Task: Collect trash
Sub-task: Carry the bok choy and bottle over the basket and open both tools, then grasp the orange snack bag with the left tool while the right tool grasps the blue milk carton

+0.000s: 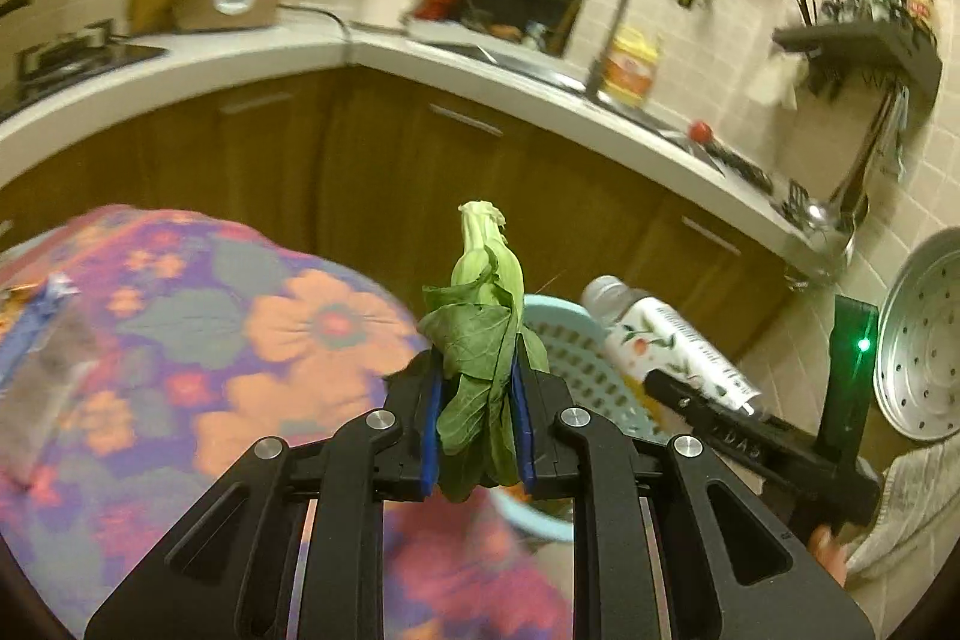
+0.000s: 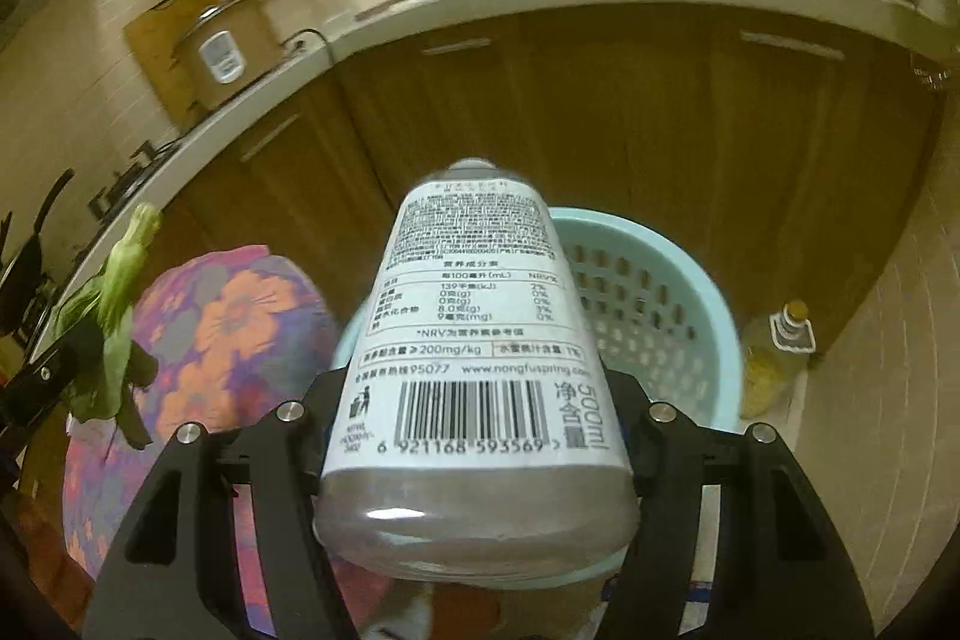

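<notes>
The left gripper (image 1: 477,418) is pinching a limp green vegetable leaf (image 1: 480,316) between its 2 blue-padded fingers (image 1: 431,430), which are standing narrow around the leaf. The pale stalk end is pointing up and the leafy part is hanging down through the fingers. Just behind and to the right of the leaf, the light blue basket (image 1: 576,358) is showing its perforated wall.

The right gripper (image 2: 474,400) is gripping a plastic bottle (image 2: 474,328) with a white label, its 2 fingers closed against the bottle's sides near the base. The bottle is tilting forward, its cap end pointing toward the basket (image 2: 666,292), which is sitting right behind it on the floor. In the left wrist view the same bottle (image 1: 666,334) is hanging over the basket's right rim.

A table covered with a flowered cloth (image 1: 210,334) is lying to the left of the basket, touching or nearly touching it. A crumpled wrapper (image 1: 48,340) is resting on the cloth at the far left, blurred. A yellow oil bottle (image 2: 774,358) is standing on the floor just to the right of the basket, against the wooden cabinets (image 2: 600,112).
</notes>
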Available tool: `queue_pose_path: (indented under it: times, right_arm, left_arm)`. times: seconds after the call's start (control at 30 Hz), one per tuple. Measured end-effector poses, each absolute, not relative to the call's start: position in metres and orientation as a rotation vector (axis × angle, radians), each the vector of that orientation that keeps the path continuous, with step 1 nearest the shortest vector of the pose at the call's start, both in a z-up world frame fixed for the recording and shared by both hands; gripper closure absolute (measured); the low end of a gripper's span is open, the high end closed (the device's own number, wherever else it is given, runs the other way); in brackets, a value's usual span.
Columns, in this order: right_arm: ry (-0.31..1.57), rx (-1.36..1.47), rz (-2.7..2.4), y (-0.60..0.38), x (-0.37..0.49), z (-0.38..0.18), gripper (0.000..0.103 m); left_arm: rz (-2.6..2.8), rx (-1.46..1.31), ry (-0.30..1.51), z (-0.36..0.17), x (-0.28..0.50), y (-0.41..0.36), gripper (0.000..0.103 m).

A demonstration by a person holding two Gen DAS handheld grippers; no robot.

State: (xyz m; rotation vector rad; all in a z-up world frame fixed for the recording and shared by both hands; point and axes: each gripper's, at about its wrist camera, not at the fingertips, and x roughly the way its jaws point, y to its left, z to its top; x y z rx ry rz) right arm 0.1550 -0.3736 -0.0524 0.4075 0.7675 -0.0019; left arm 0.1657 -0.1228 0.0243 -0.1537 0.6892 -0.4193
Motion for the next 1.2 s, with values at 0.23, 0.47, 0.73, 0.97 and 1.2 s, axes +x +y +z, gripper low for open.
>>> queue_pose_path:
  times: [0.23, 0.47, 0.73, 0.97, 1.2]
  right_arm:
    - [0.841, 0.435, -0.008, -0.389, 0.169, -0.085, 0.044]
    - [0.902, 0.472, 0.015, -0.396, 0.178, -0.105, 0.039]
    - [0.885, 0.502, 0.006, -0.410, 0.167, -0.099, 0.032]
    - [0.824, 0.491, 0.023, -0.406, 0.153, -0.069, 0.032]
    - [0.751, 0.427, 0.098, -0.368, 0.140, -0.030, 0.032]
  left_arm:
    - [-0.448, -0.100, 0.786, -0.010, 0.196, -0.176, 0.085]
    - [-0.455, -0.062, 0.849, -0.030, 0.205, -0.193, 0.077]
    - [-0.463, -0.054, 0.794, -0.015, 0.191, -0.186, 0.059]
    - [-0.447, -0.074, 0.749, 0.003, 0.172, -0.165, 0.054]
    - [-0.407, -0.112, 0.684, 0.026, 0.150, -0.129, 0.049]
